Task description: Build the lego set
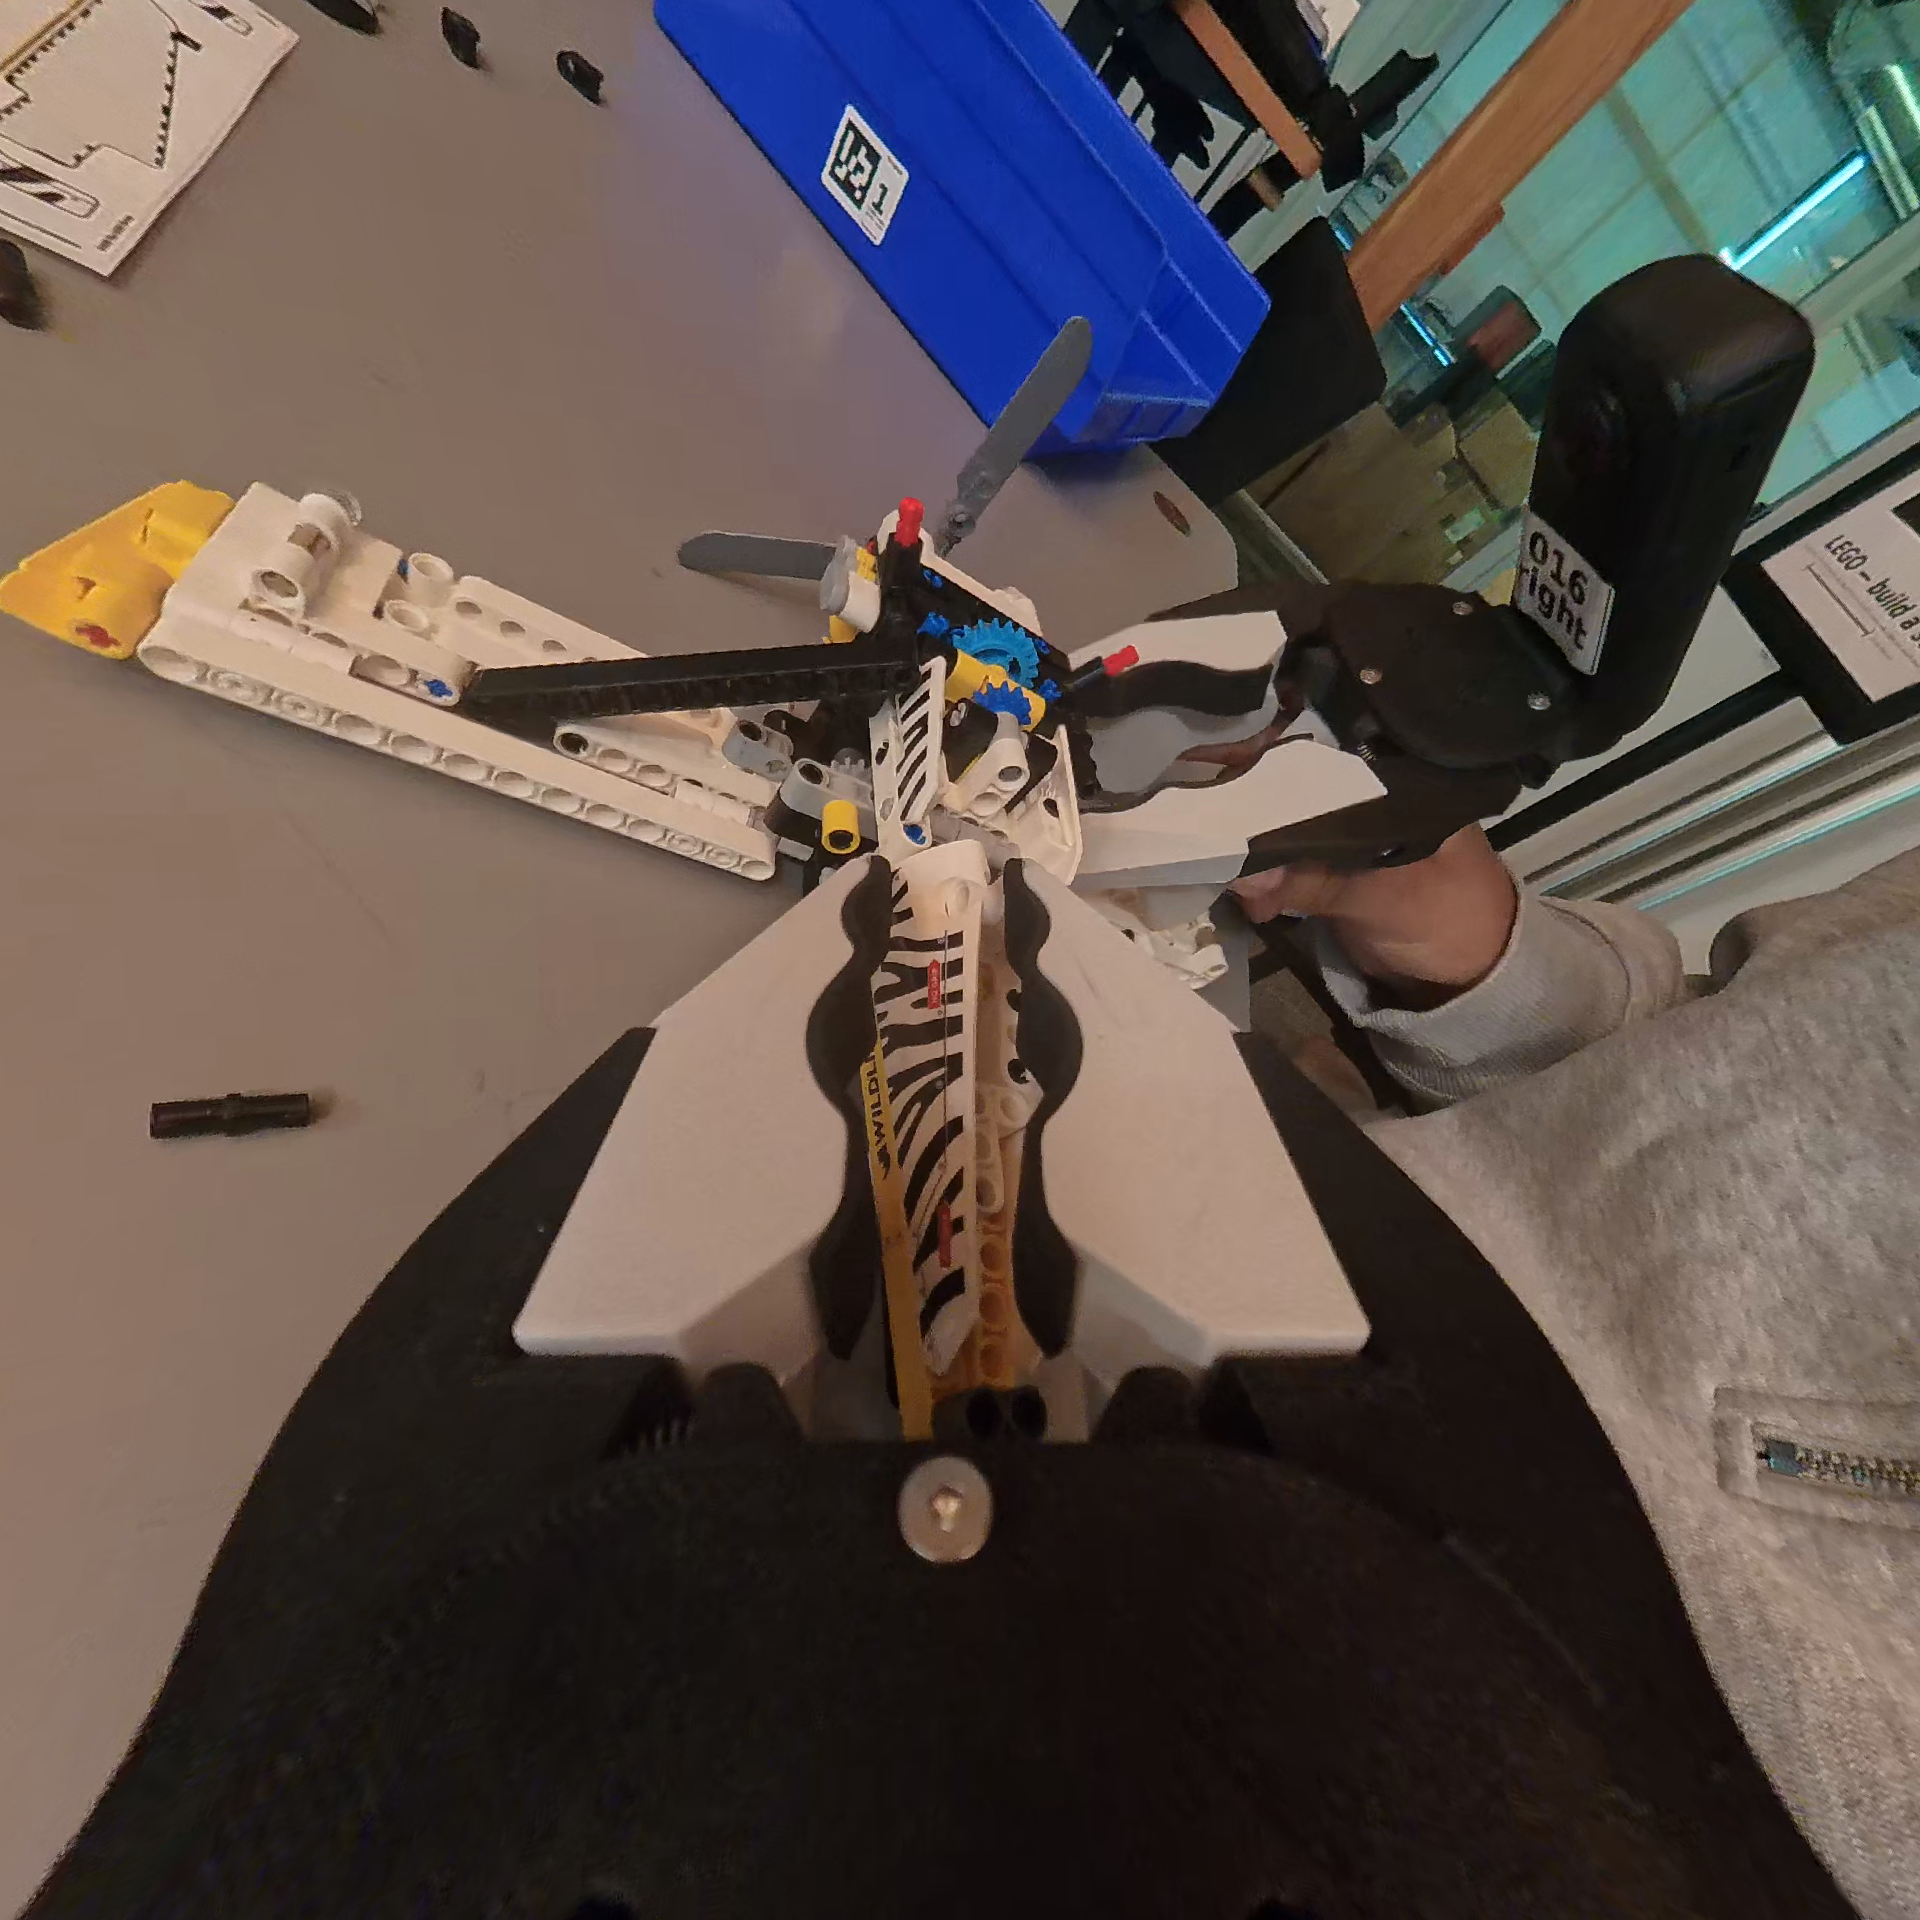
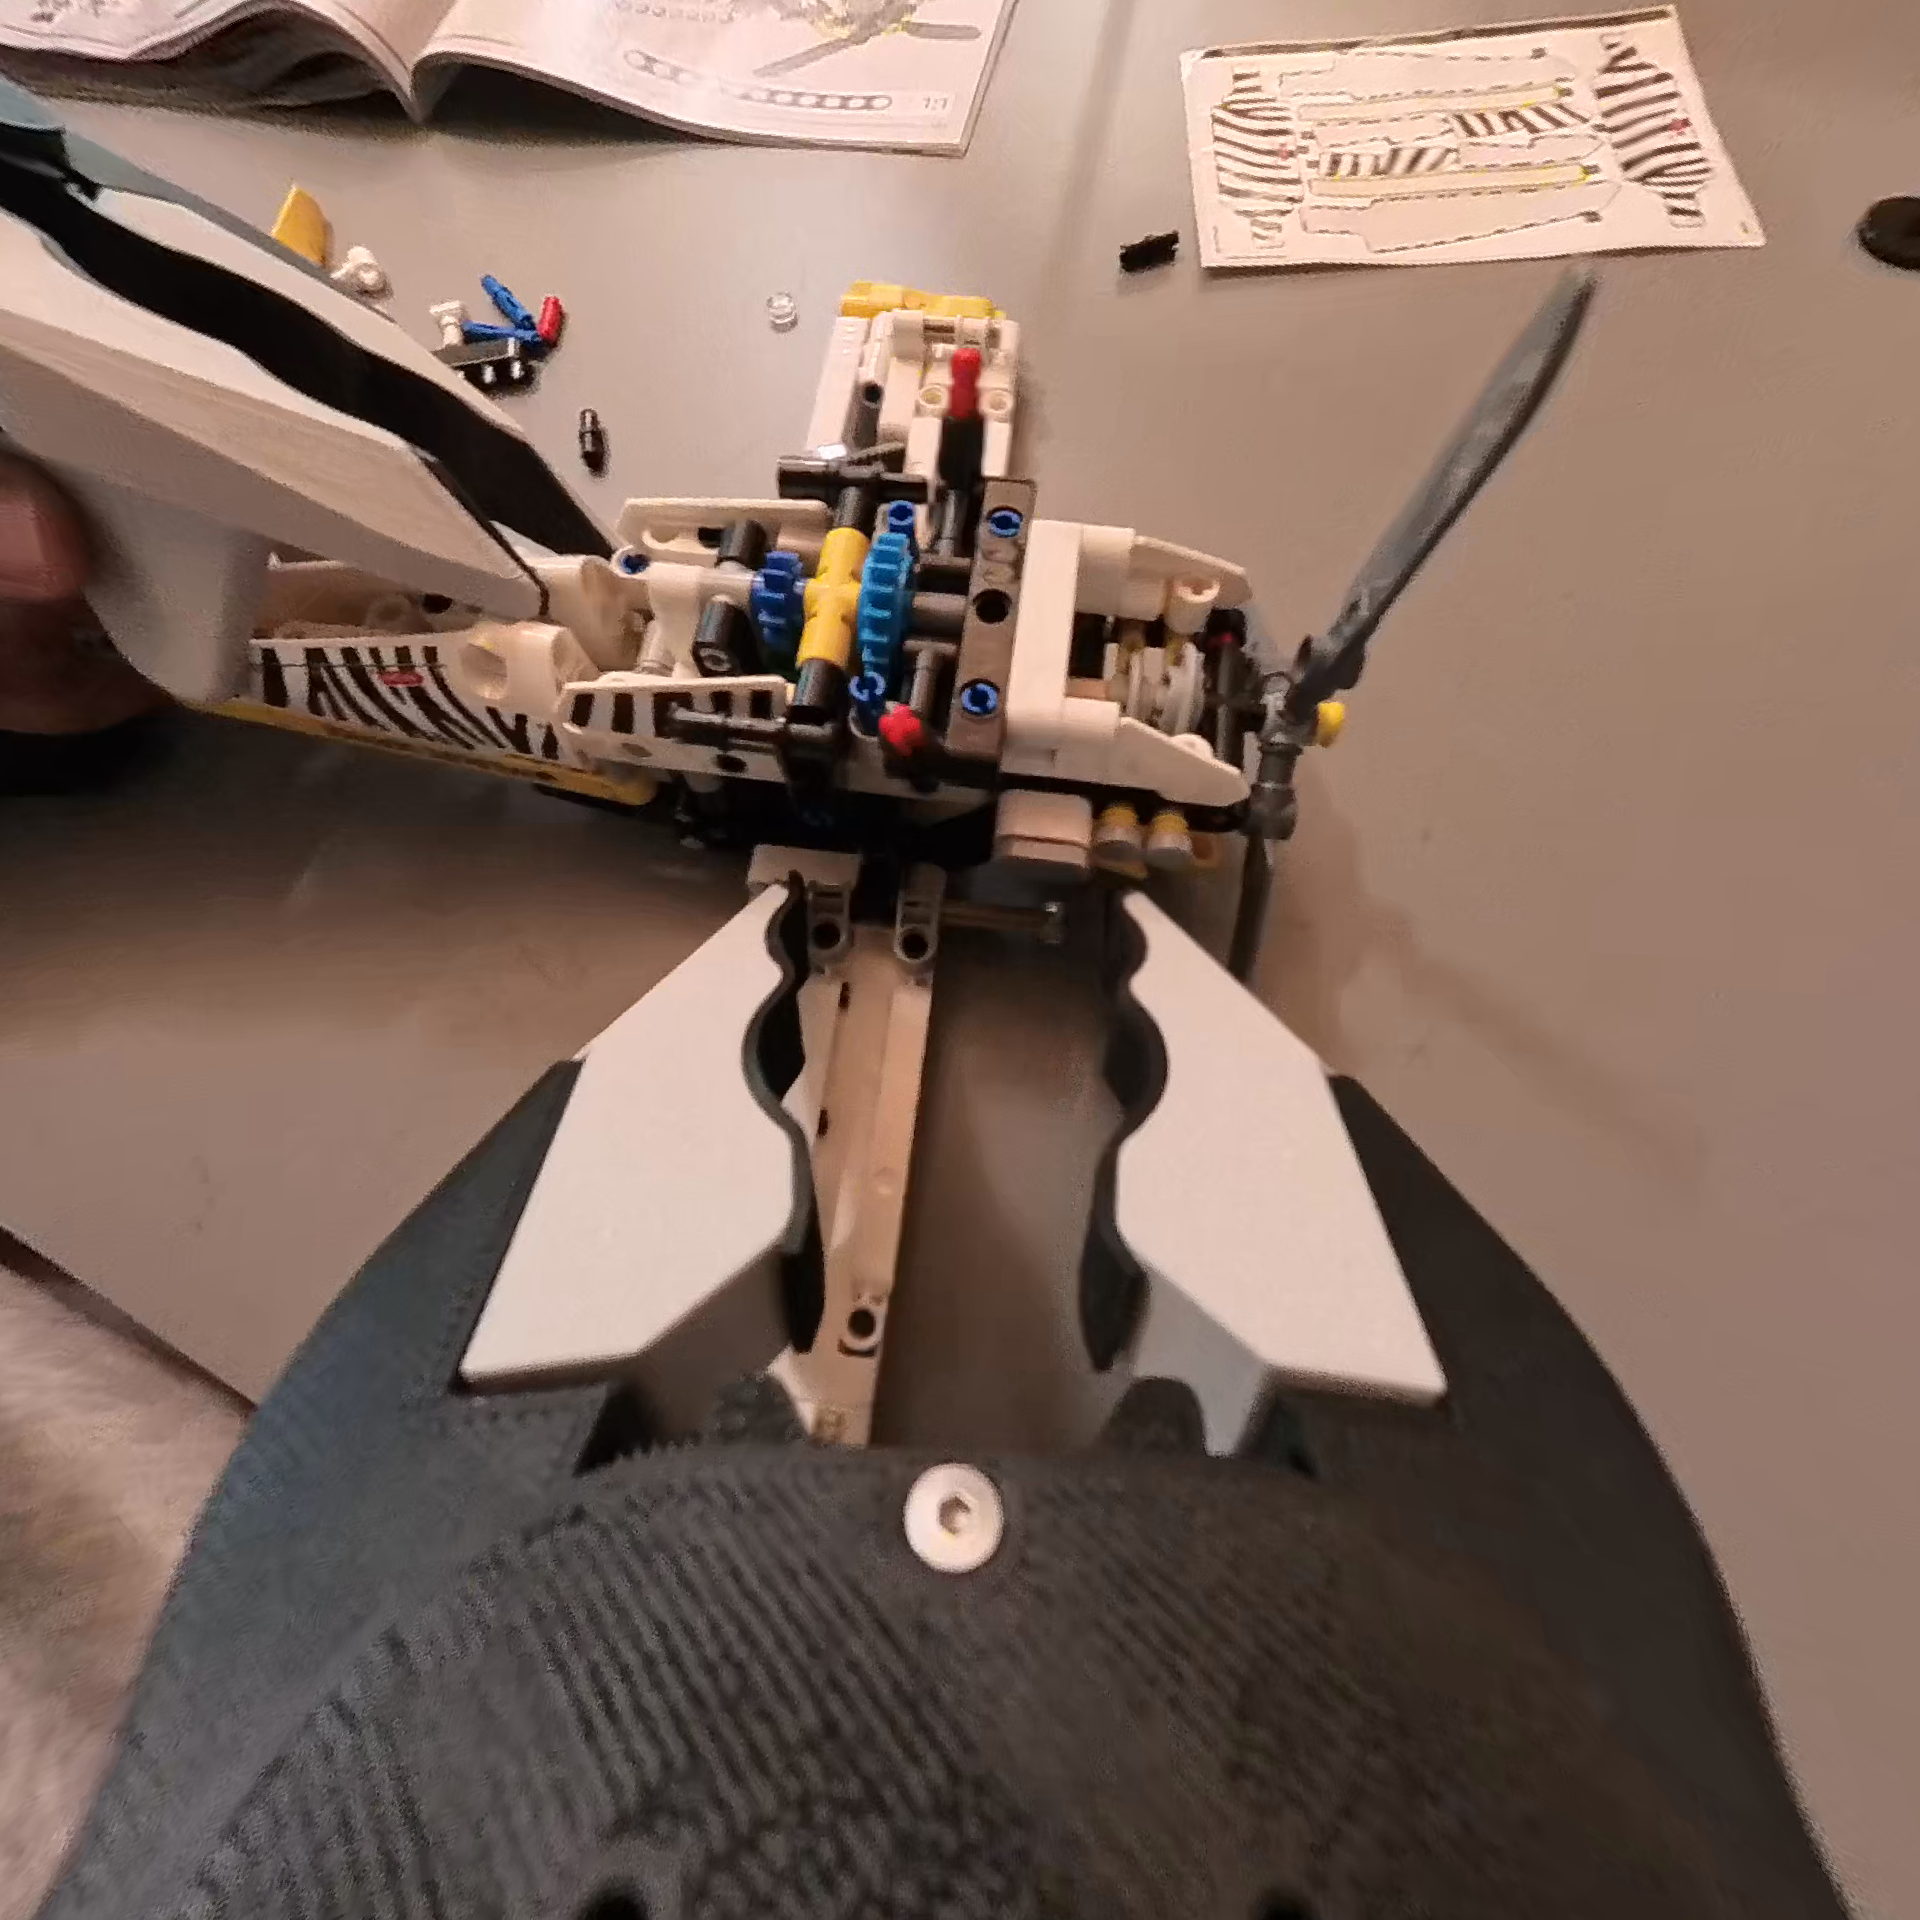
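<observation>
- The left gripper [image 1: 940,894] is clenched on the zebra-striped tail boom [image 1: 925,1091] of the lego plane [image 2: 935,644]; the boom is pinched between its two white fingers [image 1: 727,1143] and runs back along them toward the black gripper body.
- In the right wrist view the same gripper is seen at the upper left, its finger tips resting on the striped tail section.
- The right gripper [image 2: 945,914] is held parted; a white beam [image 2: 873,1143] of the model lies along the inner pad of its left finger [image 2: 644,1195], while the right finger [image 2: 1257,1164] stands clear of it. Whether the beam is actually gripped cannot be told.
- The plane's exposed middle carries blue gears [image 2: 883,613], a yellow connector [image 2: 831,608] and red pins [image 2: 902,727], framed by black beams.
- A grey propeller [image 2: 1455,468] sits at the nose, one blade angled up and away.
- A white wing with a yellow tip [image 1: 114,571] is laid flat on the grey worktop [image 1: 364,935], pointing toward its left edge.
- A black pin [image 1: 229,1114] lies alone on the worktop, well apart from the model.
- A blue bin [image 1: 1039,208] with a white tag stands near the far edge.
- A sticker sheet [image 2: 1465,145] and an open instruction booklet [image 2: 623,52] are placed at the far side, with small loose parts [image 2: 499,327] near the booklet.
- A hand [image 1: 1382,914] in a grey sleeve is seen under the right gripper.
</observation>
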### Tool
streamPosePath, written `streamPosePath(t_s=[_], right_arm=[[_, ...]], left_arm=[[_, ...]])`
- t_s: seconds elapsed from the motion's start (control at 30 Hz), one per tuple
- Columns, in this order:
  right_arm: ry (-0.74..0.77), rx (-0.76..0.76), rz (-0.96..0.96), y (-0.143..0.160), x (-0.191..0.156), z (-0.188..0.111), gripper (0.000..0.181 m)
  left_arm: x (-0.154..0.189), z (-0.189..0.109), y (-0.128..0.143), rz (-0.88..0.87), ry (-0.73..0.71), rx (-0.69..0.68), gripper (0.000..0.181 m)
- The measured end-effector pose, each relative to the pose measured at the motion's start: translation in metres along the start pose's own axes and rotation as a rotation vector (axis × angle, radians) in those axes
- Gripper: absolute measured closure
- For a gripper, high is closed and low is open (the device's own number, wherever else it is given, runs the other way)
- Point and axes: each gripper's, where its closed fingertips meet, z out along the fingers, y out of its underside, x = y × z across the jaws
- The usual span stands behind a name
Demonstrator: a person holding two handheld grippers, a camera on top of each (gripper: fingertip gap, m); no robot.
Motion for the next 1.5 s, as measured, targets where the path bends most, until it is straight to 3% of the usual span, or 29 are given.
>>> streamPosePath(t_s=[0.27, 1.1, 1.5], right_arm=[[-0.050, -0.010, 0.042, 0.0019, -0.0039, 0.0002, 0.134], [-0.006, 0.004, -0.051, -0.0001, -0.0026, -0.0006, 0.136], [-0.063, -0.008, 0.032, 0.0008, -0.0046, 0.0022, 0.133]], left_arm=[[0.0002, 0.0004, 0.0000, -0.003, 0.004, 0.000, 0.159], [0.0006, 0.0013, -0.0011, -0.020, 0.003, 0.015, 0.160], [-0.0001, 0.0002, -0.0011, -0.017, 0.003, 0.011, 0.160]])
